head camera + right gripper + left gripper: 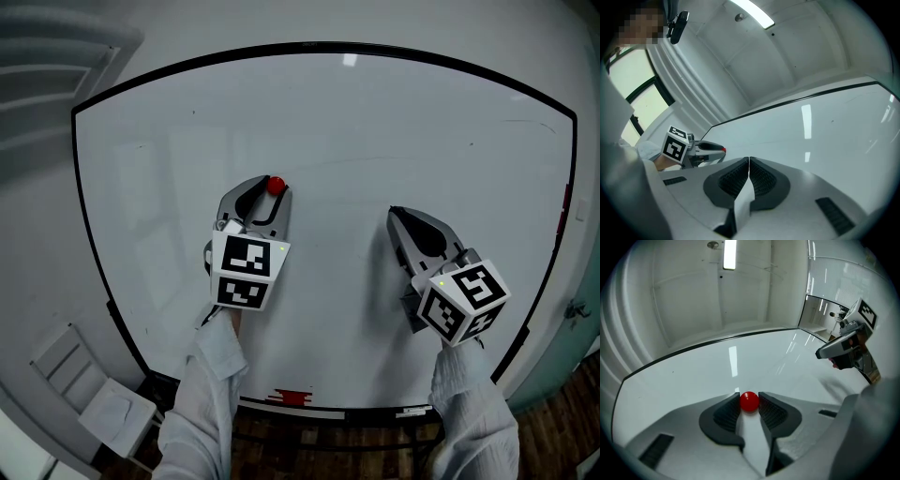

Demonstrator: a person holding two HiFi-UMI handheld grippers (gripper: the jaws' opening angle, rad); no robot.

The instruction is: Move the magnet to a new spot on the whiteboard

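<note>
Left gripper (749,409) clamped on red magnet (749,401) against whiteboard (375,122); right gripper (749,161) closed, empty

**A:** From where does the head view look?

**B:** From the person's head. It faces the whiteboard (394,112) from far enough back to show its whole black frame, with the left tool (267,187) and the right tool (394,214) in front.

**A:** And the gripper views?

**B:** Each sits low behind its own jaws, close to the board, and looks along them across the white surface to the far edge. The left gripper view has the right tool (820,353) at its right. The right gripper view has the left tool (721,150) at its left. All three views share the board.
</note>
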